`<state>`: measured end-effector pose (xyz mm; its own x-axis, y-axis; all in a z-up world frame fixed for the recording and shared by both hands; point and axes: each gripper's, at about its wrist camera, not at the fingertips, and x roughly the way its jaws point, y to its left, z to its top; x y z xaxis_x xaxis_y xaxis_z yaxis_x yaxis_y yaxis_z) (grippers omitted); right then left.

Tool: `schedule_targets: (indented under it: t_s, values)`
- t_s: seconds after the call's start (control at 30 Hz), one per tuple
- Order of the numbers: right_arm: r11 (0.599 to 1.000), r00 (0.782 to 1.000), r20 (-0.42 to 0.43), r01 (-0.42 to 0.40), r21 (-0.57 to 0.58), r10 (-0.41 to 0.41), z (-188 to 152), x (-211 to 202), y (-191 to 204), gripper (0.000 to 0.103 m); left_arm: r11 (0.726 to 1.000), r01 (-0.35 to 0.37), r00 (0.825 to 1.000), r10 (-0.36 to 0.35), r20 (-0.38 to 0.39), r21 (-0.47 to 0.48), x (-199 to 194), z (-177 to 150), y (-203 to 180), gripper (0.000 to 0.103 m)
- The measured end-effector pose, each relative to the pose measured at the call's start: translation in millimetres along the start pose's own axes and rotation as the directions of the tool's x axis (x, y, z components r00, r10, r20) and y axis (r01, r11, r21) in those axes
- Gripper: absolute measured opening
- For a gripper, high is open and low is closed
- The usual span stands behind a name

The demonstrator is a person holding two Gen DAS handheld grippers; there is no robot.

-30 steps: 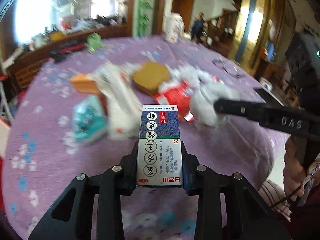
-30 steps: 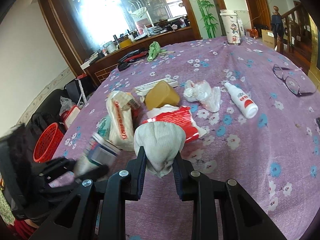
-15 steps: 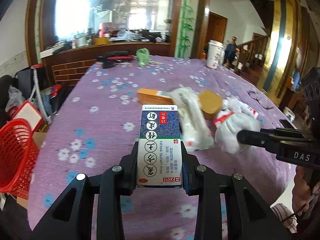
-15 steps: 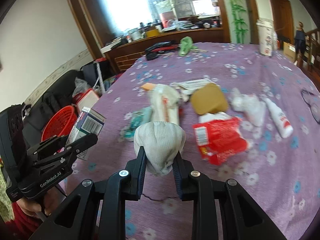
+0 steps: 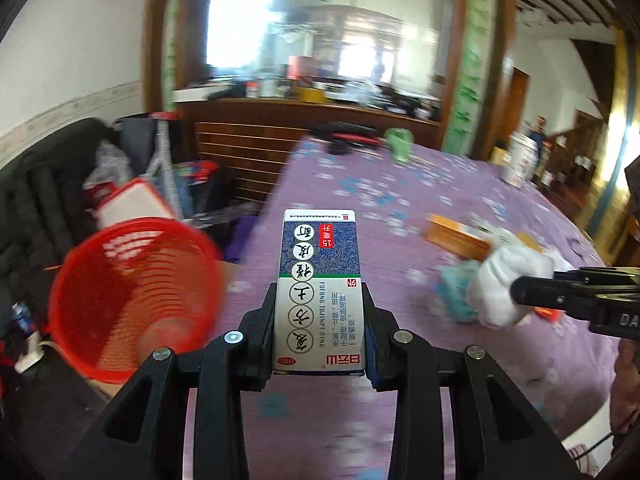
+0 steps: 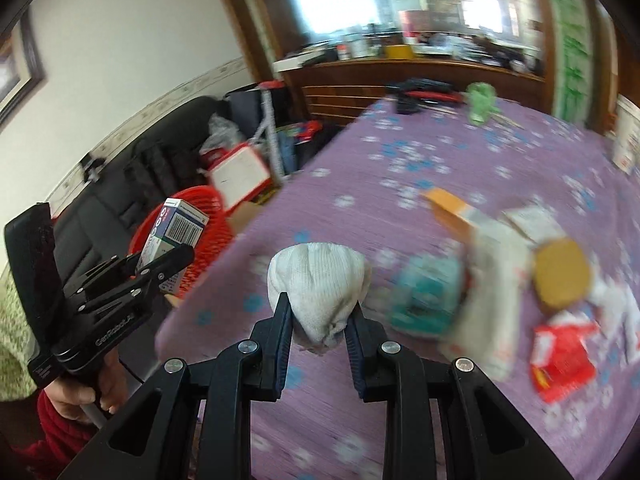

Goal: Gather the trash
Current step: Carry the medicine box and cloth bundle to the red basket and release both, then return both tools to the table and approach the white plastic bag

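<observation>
My left gripper is shut on a blue and white medicine box, held upright above the purple table's left edge. The same box shows in the right wrist view, hanging in front of the red basket. My right gripper is shut on a balled white cloth, also seen as a white ball at the right of the left wrist view. The red mesh basket stands on the floor beside the table, to the left of the box.
The purple flowered tablecloth carries more litter at the right: an orange box, a teal packet, a white packet, a round brown lid, a red wrapper. A black sofa and bags stand behind the basket.
Both grippers have swung left along the table toward its edge, each keeping its load. The red basket has come into full view at the left, and the litter pile has slid right.
</observation>
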<state>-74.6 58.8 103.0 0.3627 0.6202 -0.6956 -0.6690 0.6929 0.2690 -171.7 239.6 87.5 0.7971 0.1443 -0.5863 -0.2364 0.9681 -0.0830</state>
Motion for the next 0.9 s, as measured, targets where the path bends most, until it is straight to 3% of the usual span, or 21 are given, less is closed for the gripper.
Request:
schedule_targets:
  t_s: [0.27,0.53,0.57,0.63,0.67,0.9]
  values:
    - [0.988,0.991,-0.052,-0.125,-0.091,0.121,47,61,79,0.027,0.981,-0.170,0.985,0.169,-0.022,-0.098,-6,-2,91,0.033]
    - [0.978,0.984,-0.109,-0.157,-0.135,0.143,82,129,133,0.030,0.960,-0.234,0.971,0.224,-0.079,-0.156,14,-8,143,0.033]
    - [0.978,0.983,-0.113,-0.157,-0.135,0.143,86,137,137,0.032,0.959,-0.234,0.971,0.224,-0.081,-0.159,16,-7,146,0.035]
    - [0.981,0.986,-0.106,-0.142,-0.130,0.129,94,147,139,0.042,0.957,-0.232,0.972,0.220,-0.083,-0.175,19,-5,153,0.054]
    - [0.982,0.987,-0.099,-0.140,-0.123,0.129,95,147,138,0.050,0.954,-0.235,0.972,0.224,-0.078,-0.186,20,-4,155,0.068]
    - [0.991,0.994,-0.022,-0.112,-0.080,0.110,77,101,97,0.053,0.962,-0.190,0.981,0.191,-0.013,-0.194,7,0,139,0.072]
